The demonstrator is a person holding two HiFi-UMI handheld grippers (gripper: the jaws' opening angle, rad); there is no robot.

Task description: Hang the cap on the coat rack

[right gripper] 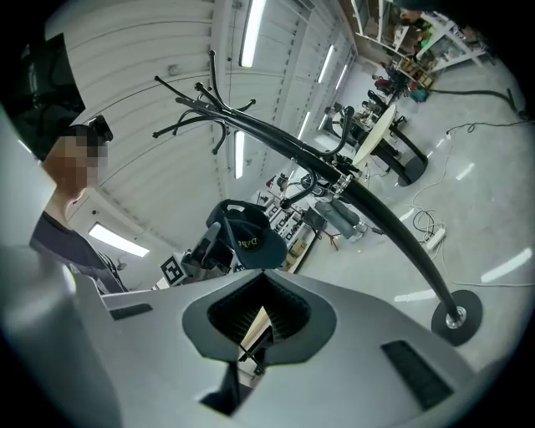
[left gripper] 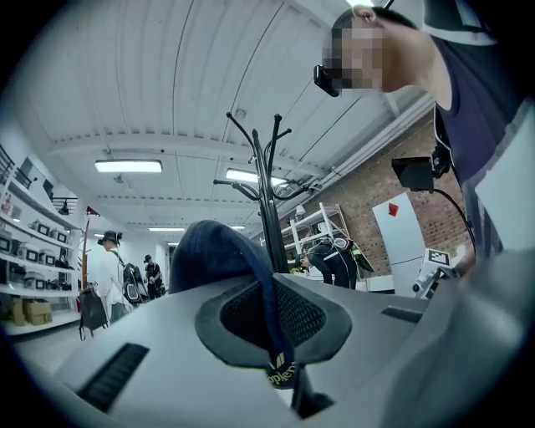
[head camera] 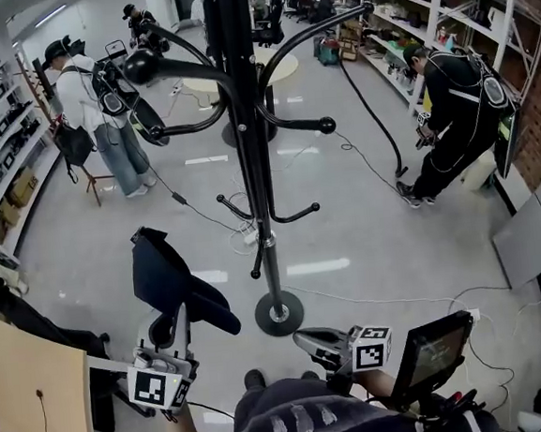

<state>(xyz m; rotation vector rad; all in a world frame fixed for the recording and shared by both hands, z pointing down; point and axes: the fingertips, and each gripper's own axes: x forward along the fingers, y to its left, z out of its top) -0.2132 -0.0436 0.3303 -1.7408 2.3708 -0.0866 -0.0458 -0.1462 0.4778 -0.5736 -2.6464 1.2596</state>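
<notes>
The black coat rack (head camera: pixel 252 165) rises from its round base (head camera: pixel 279 313) straight in front of me, its curved hooks spreading at the top. A dark navy cap (head camera: pixel 168 276) hangs to the left of the pole, and my left gripper (head camera: pixel 181 314) is shut on its edge from below. In the left gripper view the cap (left gripper: pixel 213 251) fills the space above the jaws (left gripper: pixel 280 334), with the rack (left gripper: pixel 269 192) behind it. My right gripper (head camera: pixel 302 337) sits low, right of the base, shut and holding nothing. The right gripper view shows the cap (right gripper: pixel 247 238) and the rack's pole (right gripper: pixel 368 201).
A person in white (head camera: pixel 101 112) stands at the back left and a person in black (head camera: pixel 455 119) bends at the right by the shelves (head camera: pixel 441 17). Cables and a power strip (head camera: pixel 249 236) lie on the floor behind the rack. A wooden tabletop (head camera: pixel 32 391) is at my left.
</notes>
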